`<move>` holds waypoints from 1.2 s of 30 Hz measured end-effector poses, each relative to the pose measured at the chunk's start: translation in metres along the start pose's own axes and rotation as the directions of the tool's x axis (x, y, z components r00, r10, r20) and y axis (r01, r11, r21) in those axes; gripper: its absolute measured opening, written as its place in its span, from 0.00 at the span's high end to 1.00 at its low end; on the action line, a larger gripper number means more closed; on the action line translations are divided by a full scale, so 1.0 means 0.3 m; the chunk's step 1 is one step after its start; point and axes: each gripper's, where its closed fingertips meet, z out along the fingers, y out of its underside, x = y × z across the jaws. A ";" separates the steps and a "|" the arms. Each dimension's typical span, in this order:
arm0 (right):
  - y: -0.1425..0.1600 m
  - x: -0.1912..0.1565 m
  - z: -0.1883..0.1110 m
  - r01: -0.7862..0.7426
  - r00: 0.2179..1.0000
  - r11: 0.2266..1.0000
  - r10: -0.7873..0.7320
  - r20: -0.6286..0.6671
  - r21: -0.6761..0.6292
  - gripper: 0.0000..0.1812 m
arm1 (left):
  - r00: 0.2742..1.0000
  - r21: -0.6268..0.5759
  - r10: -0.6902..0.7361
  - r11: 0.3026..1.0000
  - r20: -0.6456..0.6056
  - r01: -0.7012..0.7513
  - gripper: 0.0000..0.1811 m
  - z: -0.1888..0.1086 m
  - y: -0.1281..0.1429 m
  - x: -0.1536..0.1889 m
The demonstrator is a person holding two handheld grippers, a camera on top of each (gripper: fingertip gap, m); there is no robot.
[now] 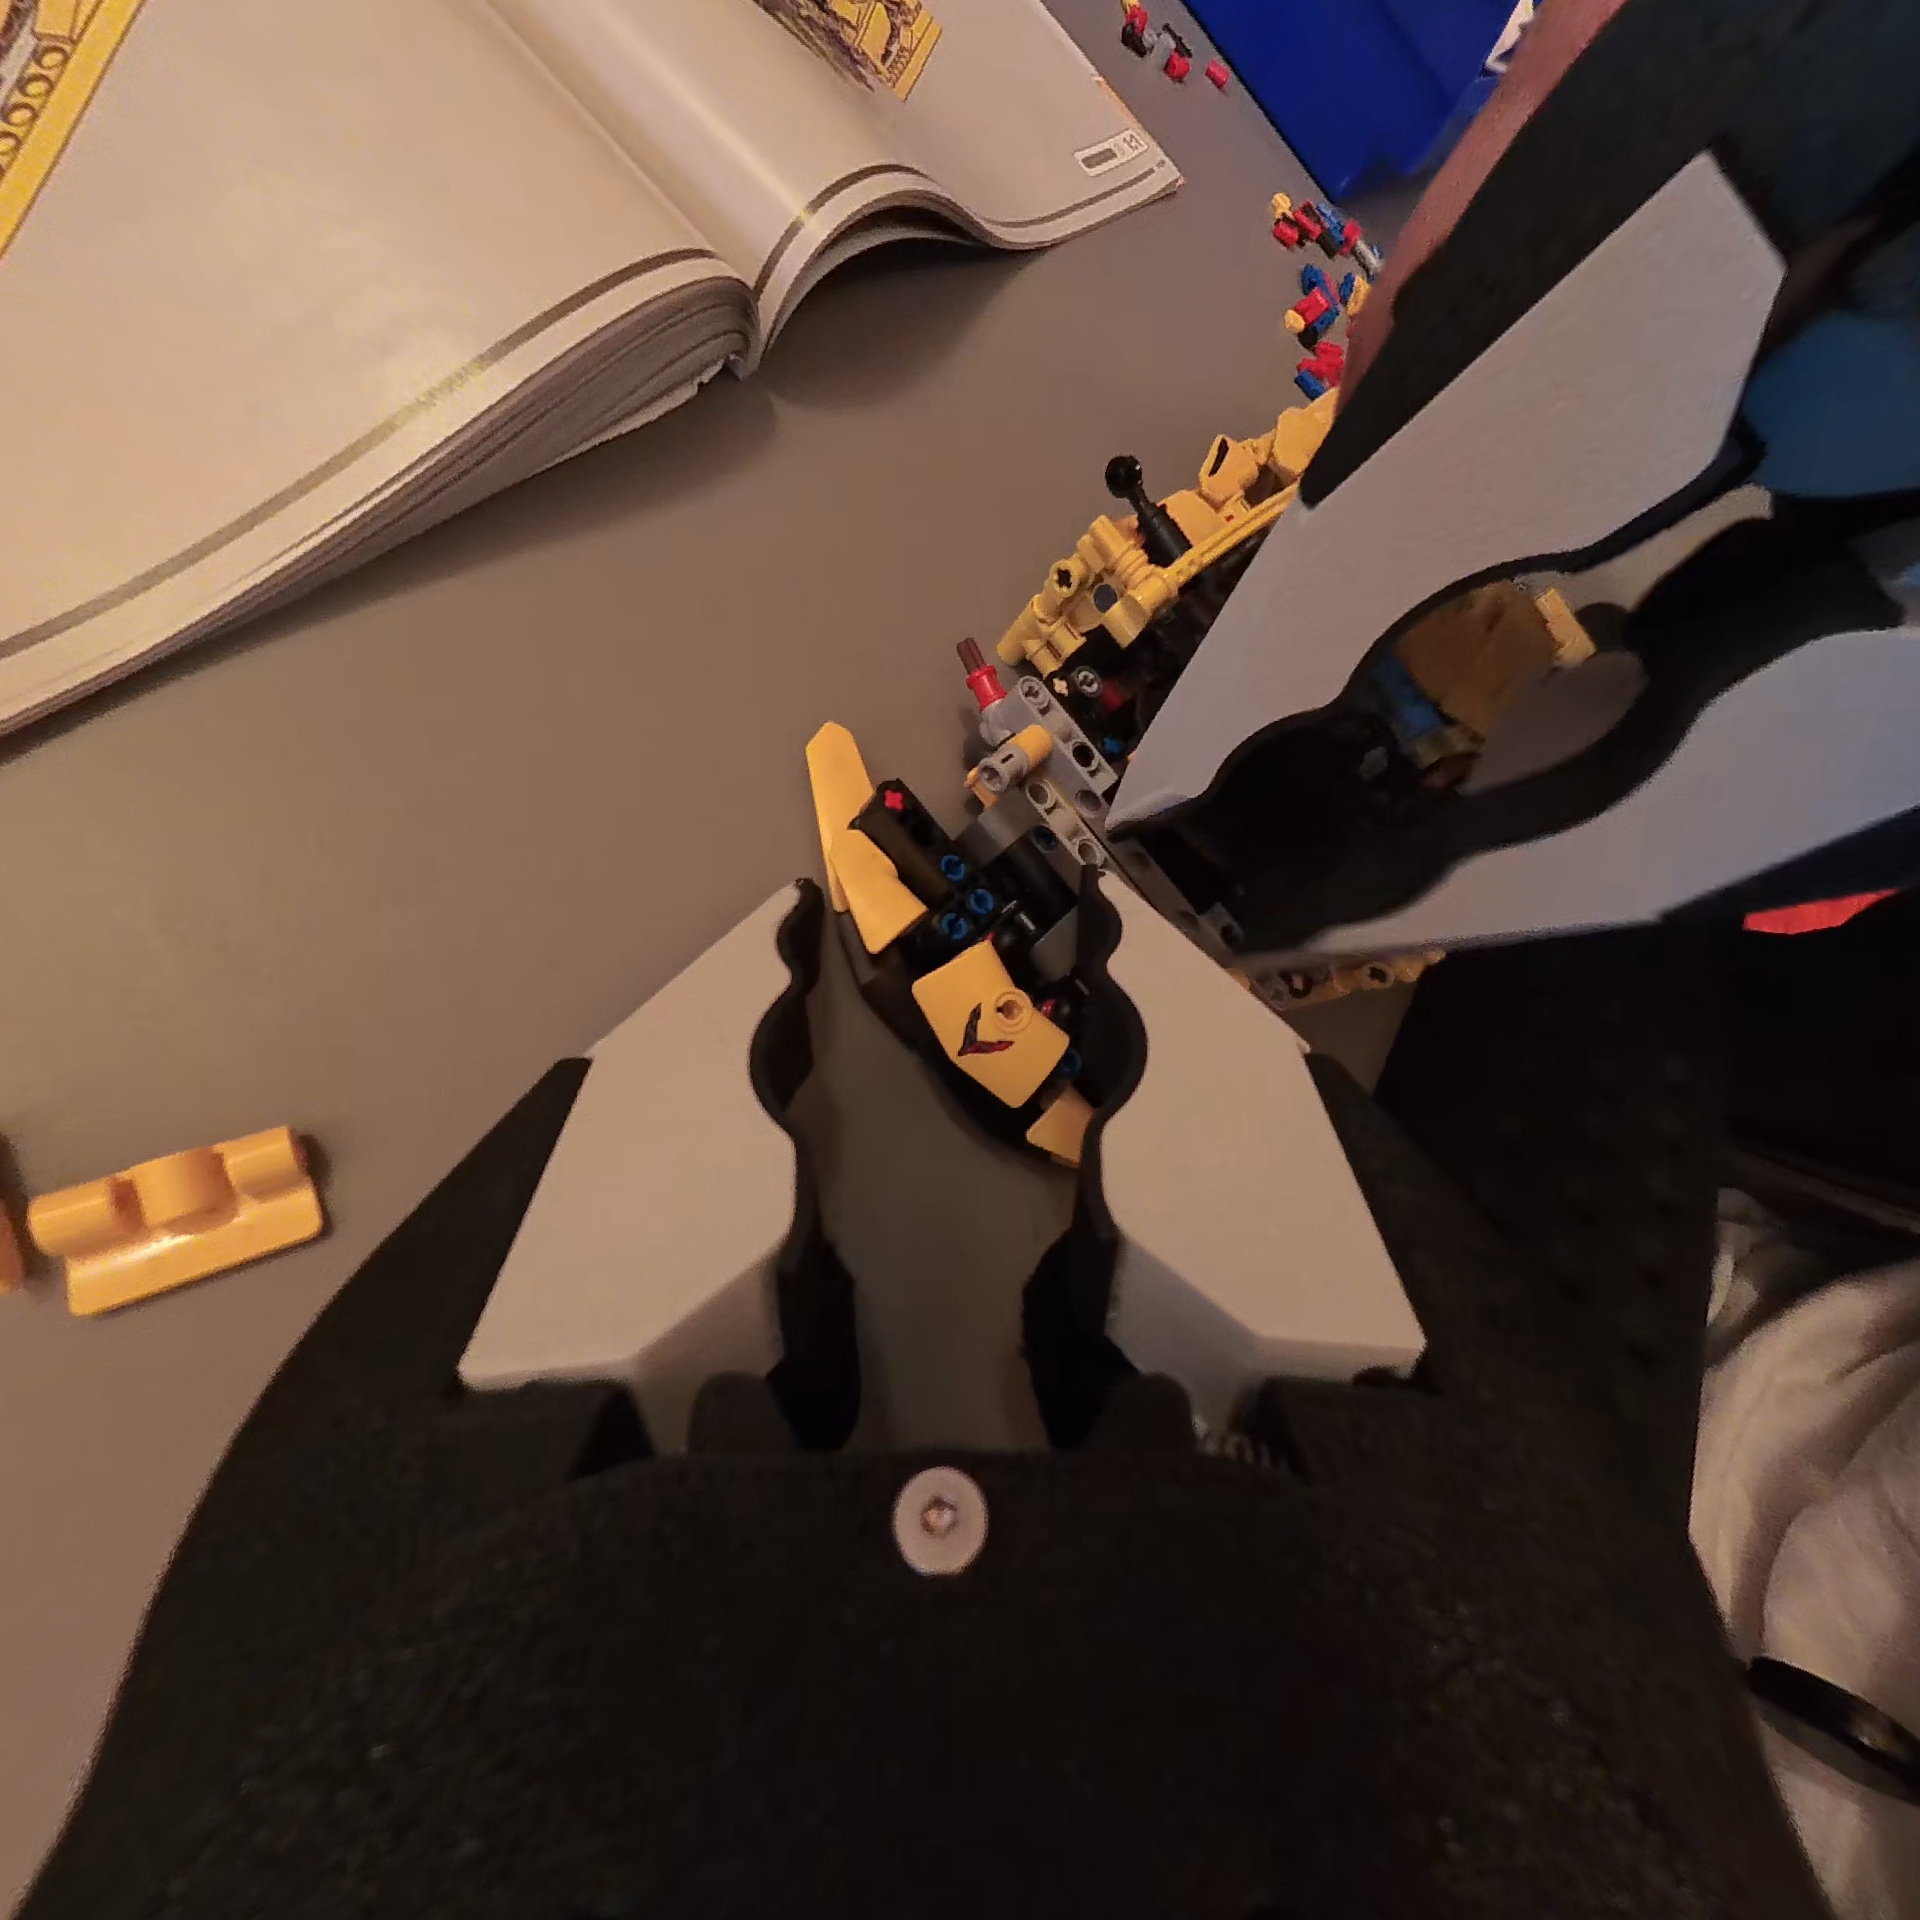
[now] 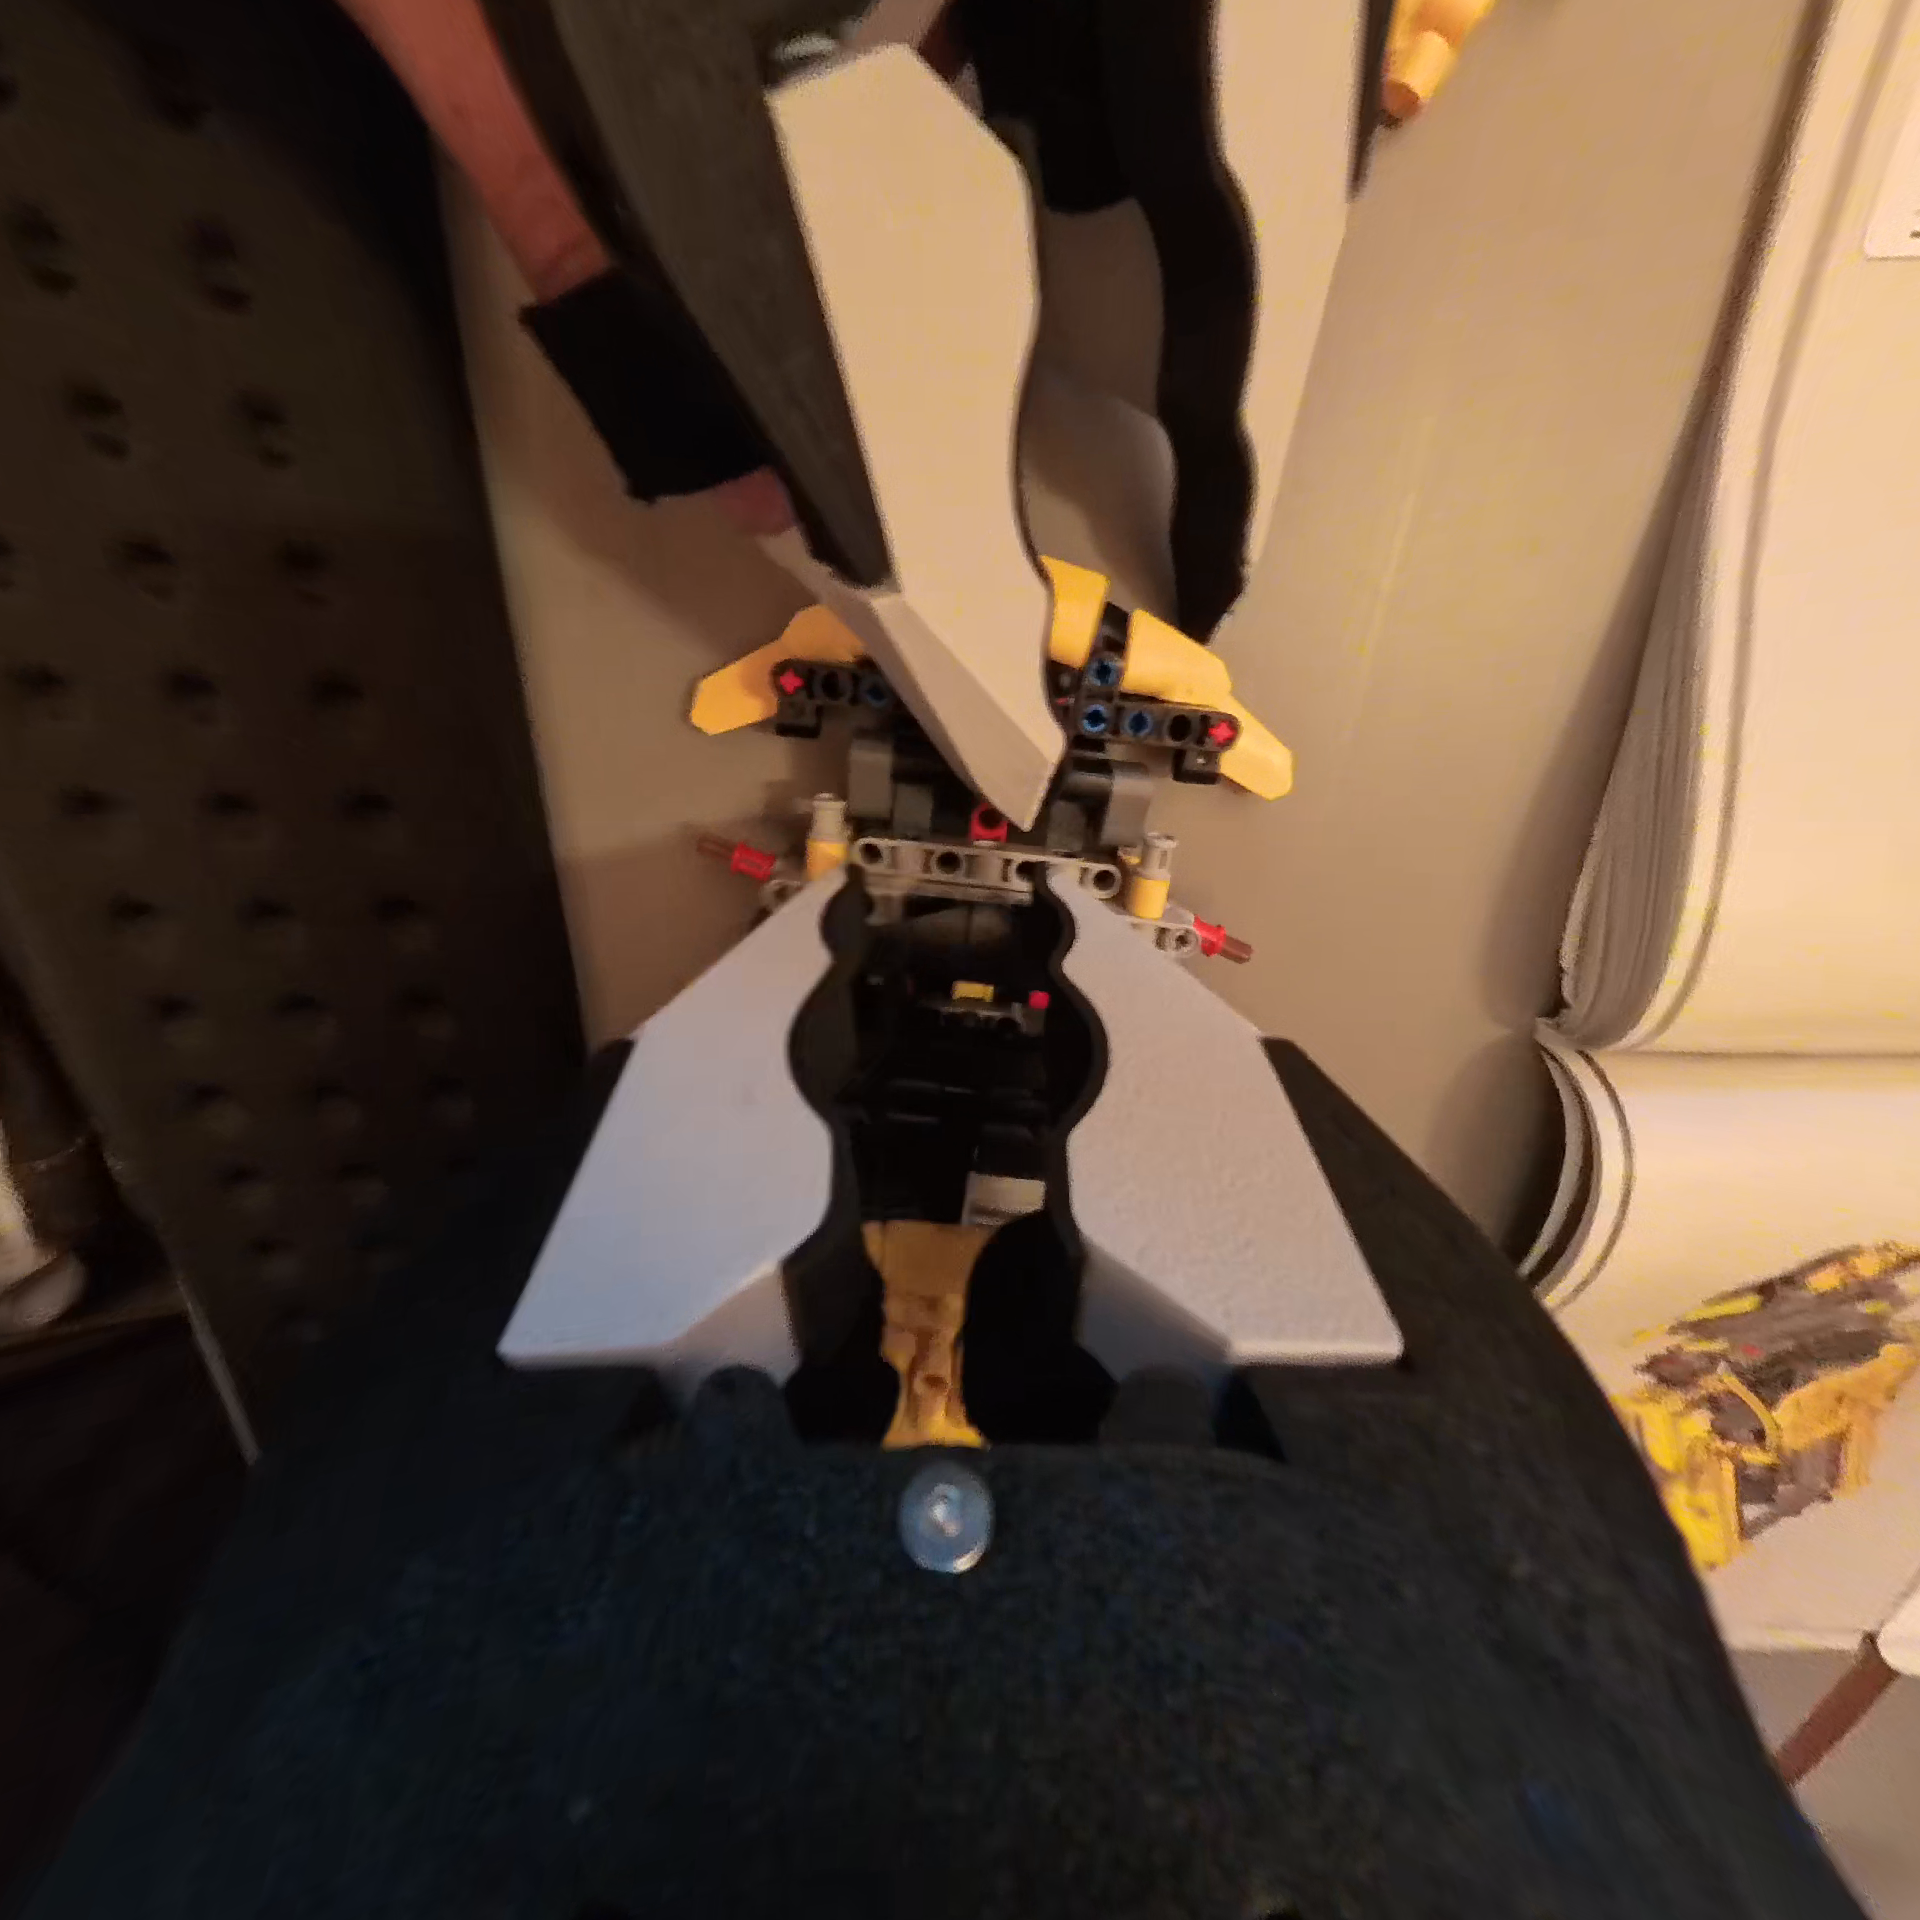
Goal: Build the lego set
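Model: yellow and black lego model [image 1: 1049, 717] lies on the grey table [image 1: 520, 831], running from centre frame toward 2 o'clock in the left wrist view; both tools are on it.
Nose section: yellow panels and black beams with blue pins [image 1: 961, 940], at the near end of the model, just past the left tool's tips.
Left gripper [image 1: 961, 940]: fingers part-closed, pinching the nose section; the right finger presses the black side, the left tip meets a yellow panel (contact on that side partly hidden by the pad).
Right gripper [image 2: 951, 894]: fingers clamped round the black mid-body of the model, a grey beam [image 2: 977, 862] lying right at the tips.
Right wrist view, 12 o'clock: the left tool comes down onto the winged yellow front, one finger [image 2: 935, 582] resting across its middle.
Loose part: yellow slotted piece [image 1: 177, 1216] at 9 o'clock in the left wrist view, well apart from the model.
Instruction book [image 1: 416, 260]: open, flat on the table, at 11 o'clock.
Small parts: red, blue and yellow pieces [image 1: 1320, 281] scattered at 1 o'clock, near a blue bin [image 1: 1340, 83].
Model's state: chassis and lever partly built, holes still bare.
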 end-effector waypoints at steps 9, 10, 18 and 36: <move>0.000 0.044 -0.133 0.396 0.886 0.902 -0.424 0.186 0.172 0.84 | 1.000 -0.002 -0.009 1.000 -0.009 0.009 0.73 0.000 -0.001 -0.001; 0.007 0.043 -0.118 0.433 0.863 0.885 -0.462 0.207 0.171 0.84 | 1.000 -0.003 -0.009 1.000 -0.012 0.009 0.73 0.001 -0.001 -0.001; 0.044 0.027 -0.038 0.641 0.695 0.746 -0.664 0.277 0.180 0.76 | 0.998 -0.029 0.024 0.999 -0.053 -0.026 0.74 0.006 -0.004 -0.003; 0.074 0.037 -0.046 0.796 0.510 0.601 -0.724 0.465 0.064 0.71 | 0.995 -0.050 0.031 0.998 -0.096 -0.036 0.74 0.009 -0.021 -0.023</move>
